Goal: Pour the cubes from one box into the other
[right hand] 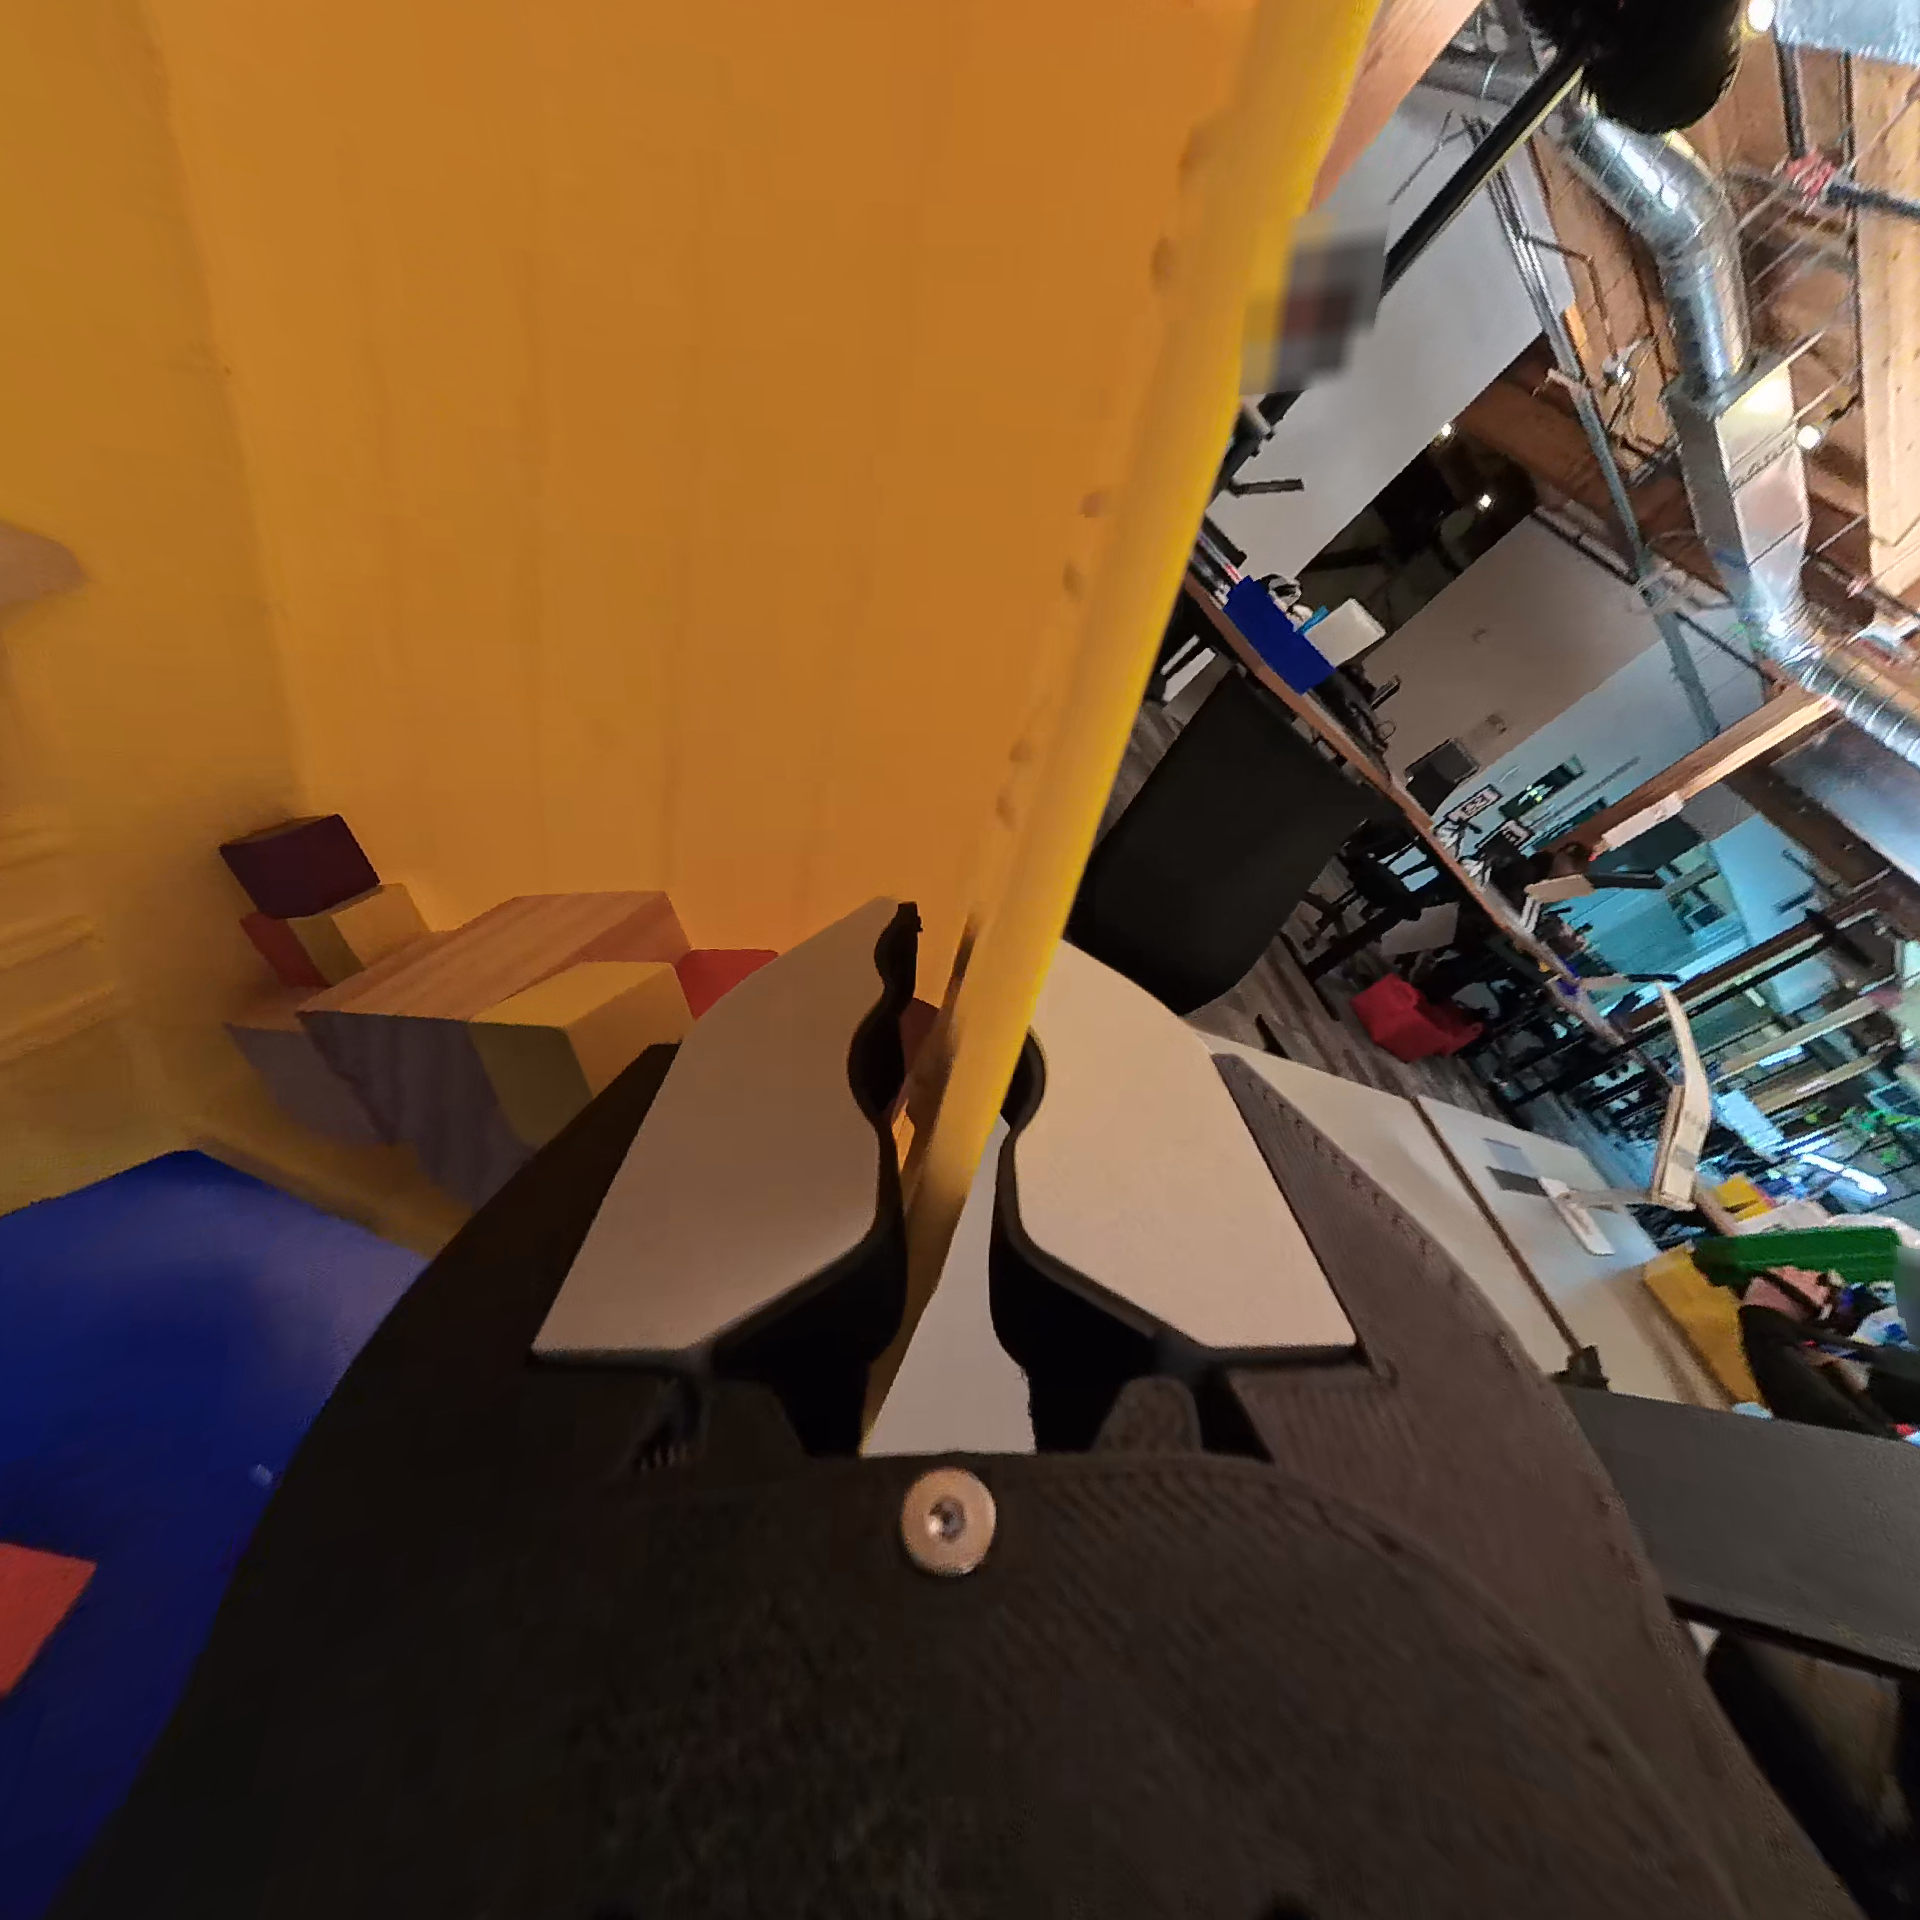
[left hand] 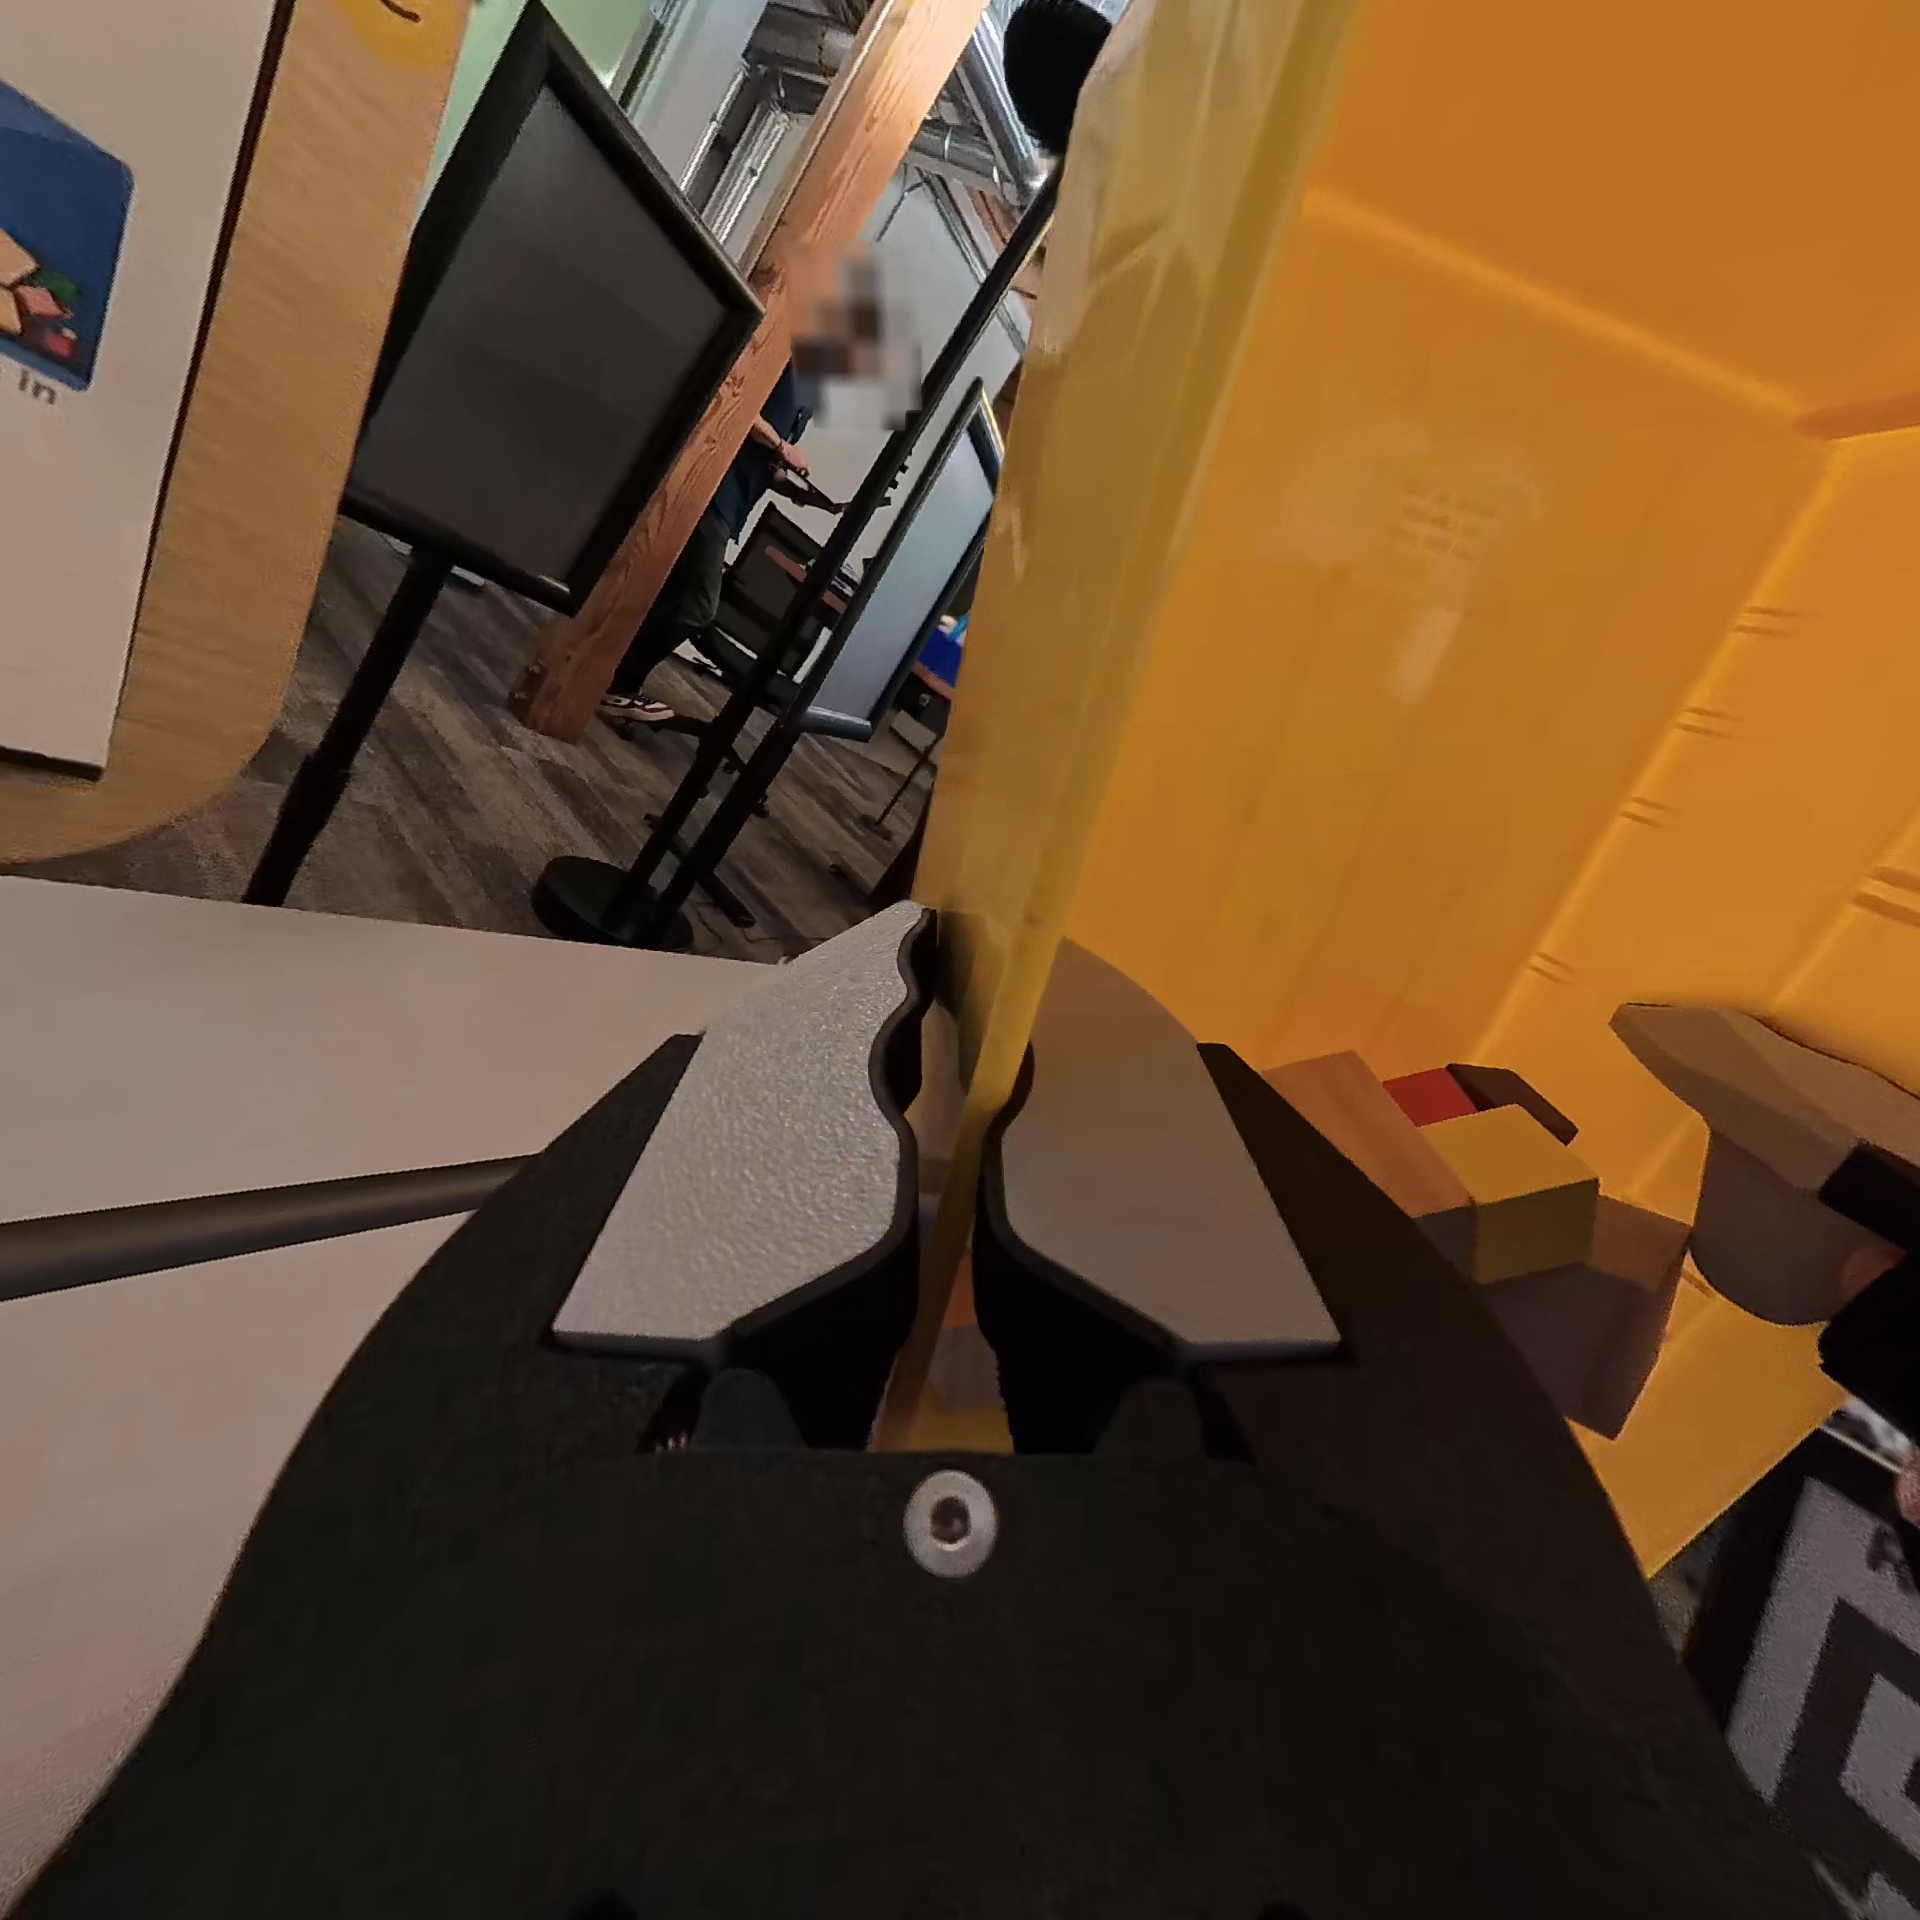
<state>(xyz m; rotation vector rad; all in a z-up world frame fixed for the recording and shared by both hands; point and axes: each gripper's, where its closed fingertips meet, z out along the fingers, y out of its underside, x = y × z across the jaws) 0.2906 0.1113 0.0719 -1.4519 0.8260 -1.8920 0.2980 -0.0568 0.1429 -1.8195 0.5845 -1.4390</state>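
A yellow box is held up and tilted between both grippers. My left gripper is shut on one of its side walls. My right gripper is shut on the opposite wall; one of its grey fingers shows in the left wrist view. Coloured and plain wooden cubes are piled in the low part of the box, and they show in the right wrist view too. A blue box lies below the yellow box, with a red cube in it.
A white table is below, with a black rod across it. Behind it are dark screens on stands, a wooden post and a person. On the right are a black bin and a green object.
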